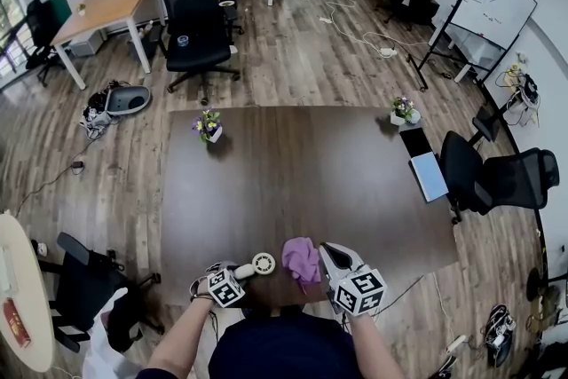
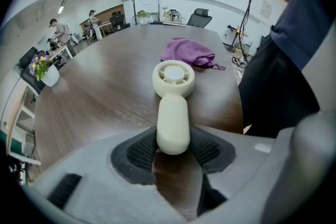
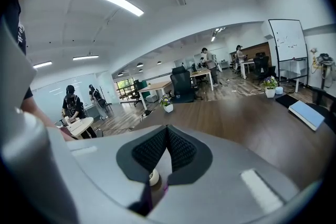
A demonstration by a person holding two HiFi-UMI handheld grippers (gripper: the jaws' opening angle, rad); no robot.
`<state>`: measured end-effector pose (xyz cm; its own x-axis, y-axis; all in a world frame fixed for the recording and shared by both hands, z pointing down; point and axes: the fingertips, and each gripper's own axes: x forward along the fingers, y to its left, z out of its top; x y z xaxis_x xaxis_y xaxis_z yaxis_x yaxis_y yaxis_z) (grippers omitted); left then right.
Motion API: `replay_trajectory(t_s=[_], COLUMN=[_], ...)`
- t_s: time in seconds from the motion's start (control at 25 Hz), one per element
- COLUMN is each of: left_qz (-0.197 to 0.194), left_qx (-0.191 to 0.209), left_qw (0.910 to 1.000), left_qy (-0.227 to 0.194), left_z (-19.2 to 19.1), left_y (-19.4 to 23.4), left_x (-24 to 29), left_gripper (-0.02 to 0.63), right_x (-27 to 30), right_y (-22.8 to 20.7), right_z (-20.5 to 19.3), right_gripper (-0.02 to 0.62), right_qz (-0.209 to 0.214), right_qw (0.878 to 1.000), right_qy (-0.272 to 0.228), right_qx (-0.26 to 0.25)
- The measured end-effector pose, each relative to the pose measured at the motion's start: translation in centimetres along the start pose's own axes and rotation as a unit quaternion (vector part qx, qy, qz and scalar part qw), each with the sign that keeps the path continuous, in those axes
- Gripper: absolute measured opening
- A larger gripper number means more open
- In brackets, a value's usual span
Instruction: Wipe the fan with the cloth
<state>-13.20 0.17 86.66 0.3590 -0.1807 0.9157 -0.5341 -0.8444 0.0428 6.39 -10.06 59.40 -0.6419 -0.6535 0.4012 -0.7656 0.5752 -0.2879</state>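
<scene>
The small fan (image 2: 173, 107) lies flat at the counter's (image 1: 302, 173) near edge, with the purple cloth (image 1: 301, 258) at its 3 o'clock. The left hand-held gripper (image 2: 173, 147) grasps the handle's butt end. The right hand-held gripper (image 3: 167, 136) is clenched on nothing. The fan looks light, stiff and smooth (it may swivel), so a mid-handle hold seems safer. The cloth is limp and should pinch easily.

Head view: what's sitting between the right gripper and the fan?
The purple cloth lies there in a bunch, with the right gripper on one side and the fan on the other. The head view shows this plainly.
</scene>
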Motion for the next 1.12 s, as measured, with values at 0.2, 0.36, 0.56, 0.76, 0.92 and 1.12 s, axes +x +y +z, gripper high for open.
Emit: replay_trajectory(t_s=[0.2, 0.36, 0.56, 0.76, 0.92, 1.12], left_qz=[-0.014, -0.008, -0.008, 0.000, 0.001, 0.005], left_qx=[-0.003, 0.009, -0.009, -0.015, -0.014, -0.020], left_qw=[0.9999, 0.9999, 0.9999, 0.9997, 0.9998, 0.9996], left_qy=[-0.003, -0.003, -0.012, -0.018, -0.016, -0.019], left_z=[0.6, 0.7, 0.9, 0.6, 0.4, 0.0], left_y=[-2.1, -2.2, -2.4, -2.1, -2.2, -2.1], left_x=[0.5, 0.5, 0.3, 0.2, 0.1, -0.4], left_gripper=[0.198, 0.199, 0.201, 0.209, 0.213, 0.202], right_x=[0.4, 0.5, 0.6, 2.9, 5.2, 7.6], right_y=[0.0, 0.3, -0.2, -2.2, -3.5, -3.5], right_z=[-0.7, -0.7, -1.1, -7.9, -14.4, -18.5], right_gripper=[0.011, 0.011, 0.012, 0.187, 0.160, 0.169], right_qz=[0.013, 0.019, 0.004, -0.015, -0.023, -0.012], right_qw=[1.000, 1.000, 1.000, 0.990, 0.970, 0.953], right_qy=[0.005, 0.006, 0.013, 0.133, 0.219, 0.275], right_qx=[0.008, 0.007, 0.000, -0.050, -0.102, -0.124])
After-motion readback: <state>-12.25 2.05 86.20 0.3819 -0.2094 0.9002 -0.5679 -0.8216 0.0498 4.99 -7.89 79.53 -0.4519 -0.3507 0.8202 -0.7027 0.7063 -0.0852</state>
